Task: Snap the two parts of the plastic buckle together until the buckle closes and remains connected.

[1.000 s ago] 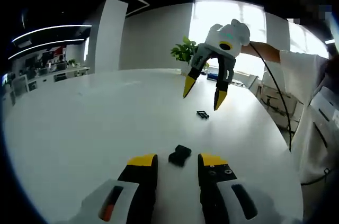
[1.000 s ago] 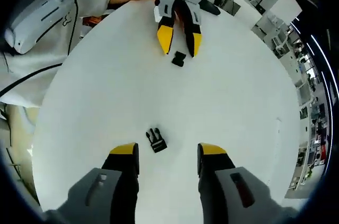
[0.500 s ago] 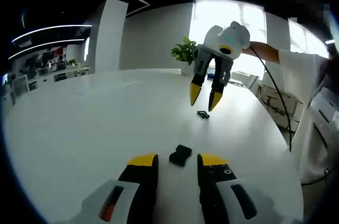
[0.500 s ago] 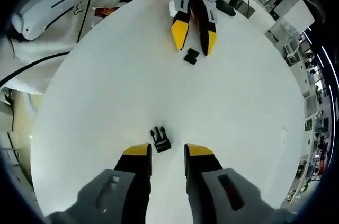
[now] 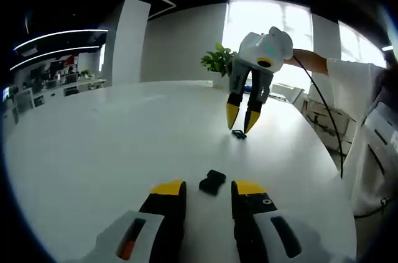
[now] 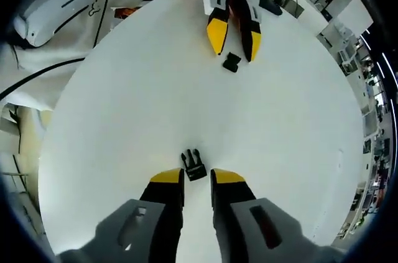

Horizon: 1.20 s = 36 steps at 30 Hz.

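A large round white table (image 5: 93, 151) is filling the foreground of a bright open office, with a potted plant (image 5: 215, 59) standing at its far edge before a glowing window. Two black halves of a plastic buckle are lying apart on the table. The pronged half (image 6: 194, 165) is lying just ahead of the right gripper (image 6: 196, 177), whose yellow-tipped jaws are narrowed to a slim gap; they are not quite touching it, and it is not yet pinched. From the left gripper view, the same half (image 5: 237, 133) is sitting at the tips of the right gripper (image 5: 241, 120) as it is reaching down. The socket half (image 5: 212, 182) is resting just ahead of the left gripper (image 5: 209, 188), whose jaws are standing spread and empty; in the right gripper view that half (image 6: 231, 62) is lying between the tips of the left gripper (image 6: 235, 39). Compared with a second ago, the right gripper's jaws are now much closer together and lower over the pronged half, while the left gripper is barely changed. A likely risk is that the narrowed jaws will push the small piece along the slick table instead of straddling it, or grip it crookedly, so the prongs will not line up with the socket.
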{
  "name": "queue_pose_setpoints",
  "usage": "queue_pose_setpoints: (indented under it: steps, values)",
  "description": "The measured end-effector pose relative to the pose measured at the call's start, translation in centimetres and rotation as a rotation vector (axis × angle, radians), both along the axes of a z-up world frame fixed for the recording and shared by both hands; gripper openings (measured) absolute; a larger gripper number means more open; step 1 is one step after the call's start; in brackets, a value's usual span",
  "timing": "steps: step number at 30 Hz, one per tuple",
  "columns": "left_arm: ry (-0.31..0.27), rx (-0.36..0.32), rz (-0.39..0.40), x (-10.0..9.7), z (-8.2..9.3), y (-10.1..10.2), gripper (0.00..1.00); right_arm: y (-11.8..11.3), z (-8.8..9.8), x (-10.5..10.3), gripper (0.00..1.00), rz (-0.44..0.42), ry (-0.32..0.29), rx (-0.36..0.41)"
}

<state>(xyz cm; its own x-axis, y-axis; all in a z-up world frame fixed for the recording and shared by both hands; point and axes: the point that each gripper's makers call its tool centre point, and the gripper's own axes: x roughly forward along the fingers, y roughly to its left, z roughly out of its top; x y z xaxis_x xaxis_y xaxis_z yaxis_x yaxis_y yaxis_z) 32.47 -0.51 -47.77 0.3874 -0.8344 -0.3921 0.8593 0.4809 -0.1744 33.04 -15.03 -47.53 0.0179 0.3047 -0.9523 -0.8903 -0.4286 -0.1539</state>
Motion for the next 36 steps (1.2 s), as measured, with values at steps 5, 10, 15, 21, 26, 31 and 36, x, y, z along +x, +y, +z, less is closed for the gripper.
queue_pose_setpoints:
  steps: [5, 10, 15, 21, 26, 31, 36]
  values:
    - [-0.001, 0.001, 0.0, 0.0, -0.02, 0.0, 0.28, 0.01, -0.19, -0.19, 0.12, -0.009, 0.008, -0.009]
    - [0.0, -0.001, 0.001, 0.0, -0.04, 0.01, 0.28, -0.09, -0.33, -0.08, 0.11, -0.018, 0.012, -0.017]
    - [0.002, -0.003, 0.002, 0.11, -0.03, 0.07, 0.28, 0.06, -0.29, -0.16, 0.11, -0.057, 0.031, -0.008]
    - [0.003, -0.005, 0.003, 0.14, -0.03, 0.09, 0.28, 0.1, -0.27, -0.28, 0.11, -0.228, 0.096, 0.009]
    - [0.002, -0.004, 0.003, 0.19, -0.02, 0.09, 0.28, 0.2, -0.27, -0.55, 0.11, -0.3, 0.126, 0.027]
    - [0.004, -0.007, 0.004, 0.15, -0.02, 0.05, 0.28, 0.16, -0.27, -0.55, 0.11, -0.355, 0.13, 0.037]
    - [0.002, -0.004, 0.004, 0.08, -0.03, 0.0, 0.28, 0.19, -0.21, -0.54, 0.11, -0.428, 0.144, 0.077]
